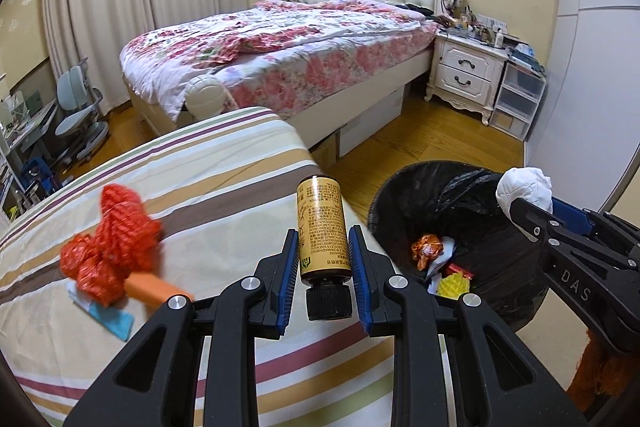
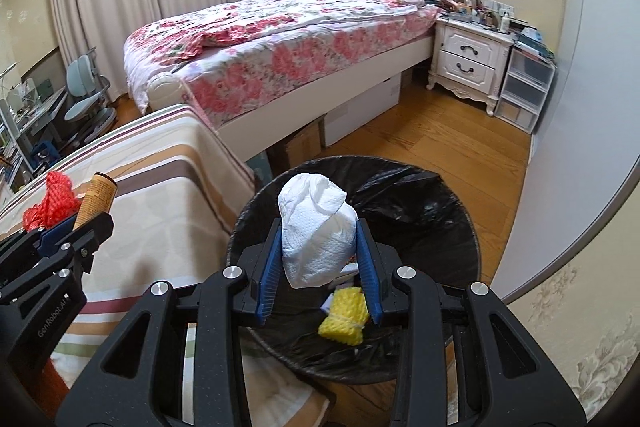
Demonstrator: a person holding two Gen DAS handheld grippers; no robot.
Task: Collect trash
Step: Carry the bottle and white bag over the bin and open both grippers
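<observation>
My left gripper (image 1: 323, 239) is shut on a small gold bottle (image 1: 322, 227) with a black cap, held over the edge of the striped table (image 1: 224, 163). My right gripper (image 2: 318, 239) is shut on a crumpled white tissue wad (image 2: 316, 231), which hangs over the black-lined trash bin (image 2: 440, 211). The bin (image 1: 416, 195) holds a yellow foam net (image 2: 346, 317), an orange wrapper (image 1: 427, 249) and paper scraps. On the table lie a red mesh net (image 1: 110, 247), an orange piece (image 1: 154, 289) and a light blue scrap (image 1: 114, 319). The right gripper with the tissue (image 1: 524, 187) shows at the right of the left wrist view.
A bed (image 1: 280, 55) with a floral quilt stands behind, with a white nightstand (image 1: 466, 67) and plastic drawers (image 1: 516, 99) to its right. Wooden floor (image 2: 440, 143) lies between bed and bin. A desk chair (image 1: 80, 107) stands at the far left by the curtains.
</observation>
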